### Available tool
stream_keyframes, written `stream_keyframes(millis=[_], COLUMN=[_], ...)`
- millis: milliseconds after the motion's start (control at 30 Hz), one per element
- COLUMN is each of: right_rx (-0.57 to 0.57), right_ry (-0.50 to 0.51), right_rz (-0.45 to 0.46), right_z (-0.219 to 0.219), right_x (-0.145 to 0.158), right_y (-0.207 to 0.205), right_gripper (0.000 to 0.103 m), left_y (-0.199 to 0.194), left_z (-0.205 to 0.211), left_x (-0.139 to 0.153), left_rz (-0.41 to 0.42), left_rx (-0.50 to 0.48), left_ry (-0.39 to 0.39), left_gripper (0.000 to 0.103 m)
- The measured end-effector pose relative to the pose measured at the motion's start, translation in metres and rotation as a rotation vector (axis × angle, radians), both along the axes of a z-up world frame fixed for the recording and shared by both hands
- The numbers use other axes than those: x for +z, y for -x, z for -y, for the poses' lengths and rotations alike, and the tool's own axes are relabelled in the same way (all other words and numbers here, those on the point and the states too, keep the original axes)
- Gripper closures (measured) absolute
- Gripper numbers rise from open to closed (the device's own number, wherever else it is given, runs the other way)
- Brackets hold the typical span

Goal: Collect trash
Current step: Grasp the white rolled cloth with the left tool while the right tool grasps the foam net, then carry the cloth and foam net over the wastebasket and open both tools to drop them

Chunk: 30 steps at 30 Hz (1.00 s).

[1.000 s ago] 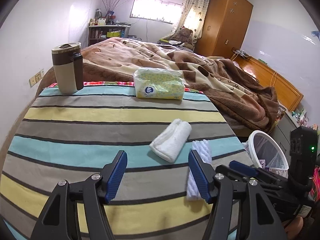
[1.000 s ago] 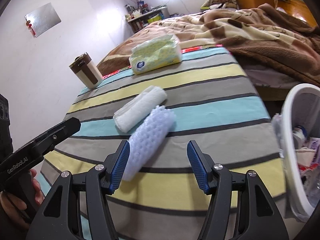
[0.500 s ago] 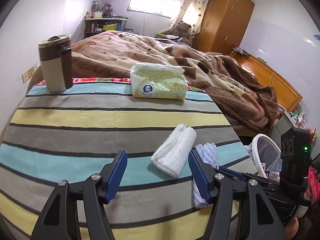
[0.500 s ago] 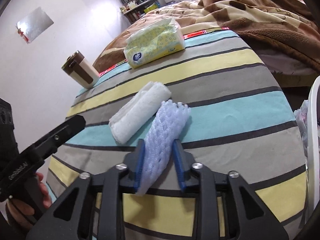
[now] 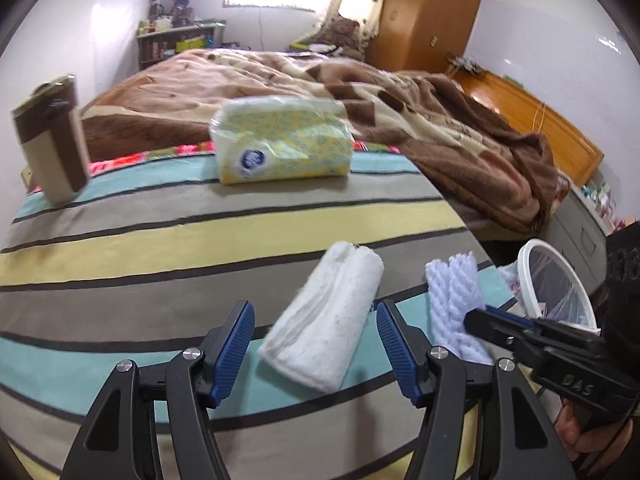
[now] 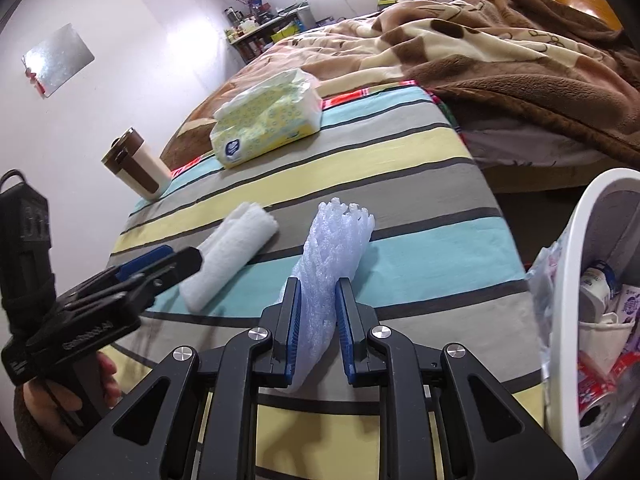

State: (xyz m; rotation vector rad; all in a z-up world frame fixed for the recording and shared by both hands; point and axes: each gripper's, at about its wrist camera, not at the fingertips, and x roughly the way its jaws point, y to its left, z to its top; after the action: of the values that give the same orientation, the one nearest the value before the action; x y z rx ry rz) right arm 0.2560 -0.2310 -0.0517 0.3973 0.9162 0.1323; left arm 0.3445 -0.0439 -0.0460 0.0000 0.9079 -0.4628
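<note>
A pale blue foam net sleeve (image 6: 340,240) lies on the striped tabletop, and my right gripper (image 6: 318,308) is shut on its near end, both pads squeezing it. The left wrist view shows the same sleeve (image 5: 452,292) with the right gripper (image 5: 480,318) clamped on it. To its left lies a rolled white cloth (image 5: 332,312). My left gripper (image 5: 316,344) is open, its blue pads standing on either side of the roll's near end without pressing it. Seen from the right wrist, the roll (image 6: 232,252) lies partly behind the left gripper (image 6: 176,264).
A white trash bin (image 6: 592,200) with cups and wrappers inside stands below the table's right edge. At the far side of the table are a yellow tissue pack (image 5: 280,144) and a brown-and-cream cup (image 5: 52,144). A bed with a brown blanket (image 5: 460,128) lies beyond.
My right gripper's jaws closed onto the foam net sleeve. My left gripper moved forward and down, so the white roll now lies between its fingers.
</note>
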Motion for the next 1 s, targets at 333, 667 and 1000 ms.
stream_keyframes(millis=[333, 667, 1000], right_rx=[0.003, 0.005, 0.001], right_ry=[0.045, 0.033, 0.035], right_rz=[0.021, 0.025, 0.031], right_z=[0.009, 0.011, 0.01], right_x=[0.001, 0.0, 0.004], right_y=[-0.004, -0.004, 0.001], right_gripper=[0.085, 0.085, 0.085], left_y=[-0.017, -0.017, -0.005], left_z=[0.024, 0.032, 0.028], left_x=[-0.019, -0.018, -0.01], left_rz=[-0.035, -0.014, -0.01], left_rx=[-0.013, -0.015, -0.002], left_ry=[-0.065, -0.106, -0.096], left_gripper=[0.04, 0.054, 0.071])
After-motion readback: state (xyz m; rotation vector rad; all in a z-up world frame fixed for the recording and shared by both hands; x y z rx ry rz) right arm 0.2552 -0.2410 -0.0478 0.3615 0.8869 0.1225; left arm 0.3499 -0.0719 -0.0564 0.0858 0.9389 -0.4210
